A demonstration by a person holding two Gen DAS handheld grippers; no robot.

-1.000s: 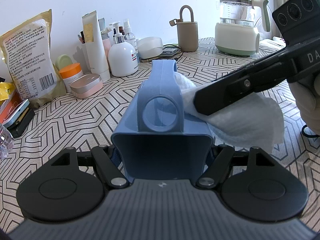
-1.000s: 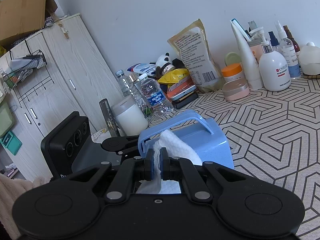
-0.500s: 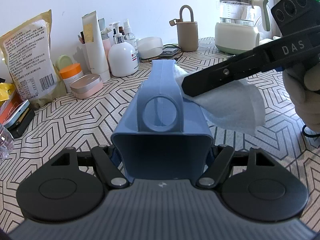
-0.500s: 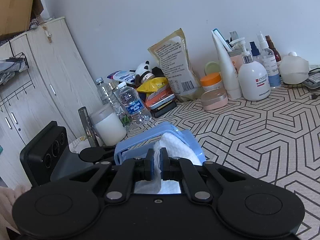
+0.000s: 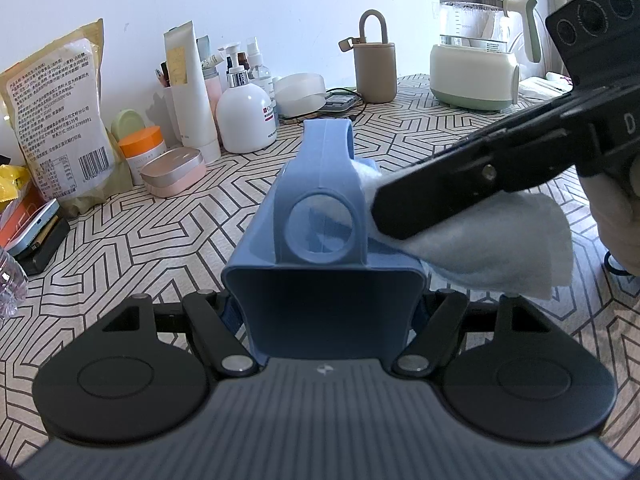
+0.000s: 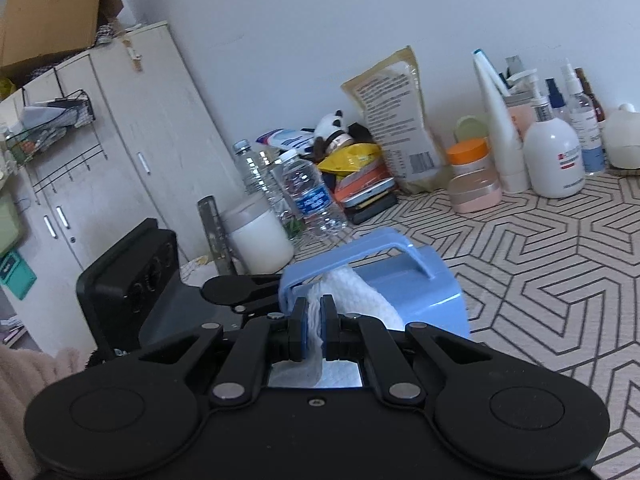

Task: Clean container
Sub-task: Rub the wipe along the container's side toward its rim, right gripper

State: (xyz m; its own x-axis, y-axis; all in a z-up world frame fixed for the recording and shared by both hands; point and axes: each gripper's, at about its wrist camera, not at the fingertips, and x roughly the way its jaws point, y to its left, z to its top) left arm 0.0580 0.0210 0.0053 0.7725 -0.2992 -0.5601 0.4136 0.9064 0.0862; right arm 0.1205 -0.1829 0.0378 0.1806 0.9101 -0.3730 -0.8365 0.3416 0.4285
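Observation:
A light blue plastic container (image 5: 320, 248) with a loop handle lies on its side over the patterned table, held by its rim in my left gripper (image 5: 324, 312). It also shows in the right wrist view (image 6: 404, 284). My right gripper (image 6: 315, 330) is shut on a white cloth (image 6: 356, 300) and presses it against the container's side under the handle. In the left wrist view the cloth (image 5: 492, 240) hangs from the right gripper (image 5: 384, 216) at the container's right flank.
Along the wall stand a food bag (image 5: 52, 120), lotion bottles (image 5: 246, 120), an orange-lidded jar (image 5: 142, 152), a pink tin (image 5: 174, 172), a taupe canister (image 5: 376, 68) and a kettle (image 5: 476, 40). Water bottles (image 6: 308, 196), a white jar (image 6: 260, 236) and a cabinet (image 6: 120, 140) are at left.
The right gripper with the cloth went up and back along the container's right side, then came down and forward again. The container stays held in the left gripper.

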